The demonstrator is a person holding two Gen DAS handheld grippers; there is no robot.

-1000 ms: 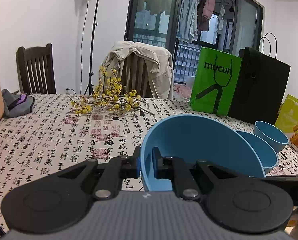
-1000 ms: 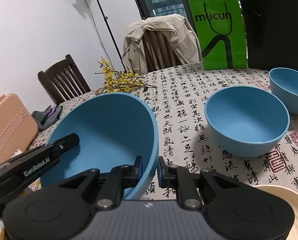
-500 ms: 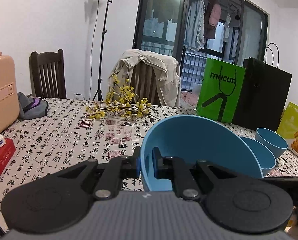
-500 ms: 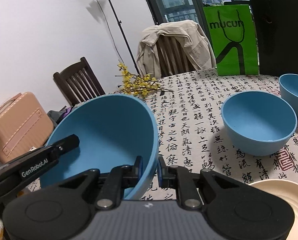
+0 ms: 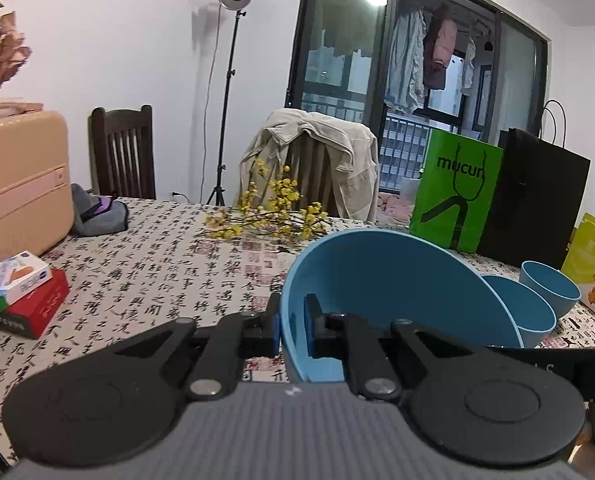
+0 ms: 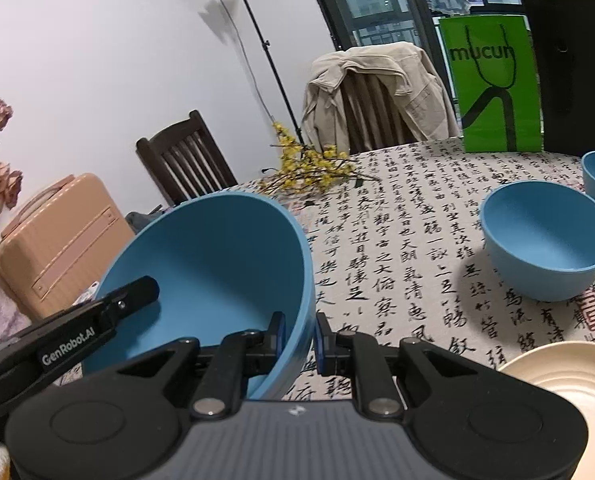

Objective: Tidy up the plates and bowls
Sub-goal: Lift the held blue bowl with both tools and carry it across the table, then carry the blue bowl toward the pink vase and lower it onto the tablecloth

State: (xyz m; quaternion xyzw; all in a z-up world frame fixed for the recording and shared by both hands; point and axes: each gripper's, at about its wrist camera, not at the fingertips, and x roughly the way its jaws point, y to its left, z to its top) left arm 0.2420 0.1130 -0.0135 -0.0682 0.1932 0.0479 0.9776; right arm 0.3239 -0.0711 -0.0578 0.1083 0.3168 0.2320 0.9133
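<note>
Large blue bowl (image 6: 217, 264) empty, rim clamped by left hand-held gripper (image 5: 291, 326) and right hand-held gripper (image 6: 299, 338)

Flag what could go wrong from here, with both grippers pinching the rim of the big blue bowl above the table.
1. The large blue bowl is held only by thin rim pinches from the left gripper and right gripper; if the hands drift apart or twist, it could slip out.
2. It hangs tilted, so it may land rim-first when lowered.
3. The medium blue bowl and cream plate sit nearby and could get knocked.
</note>
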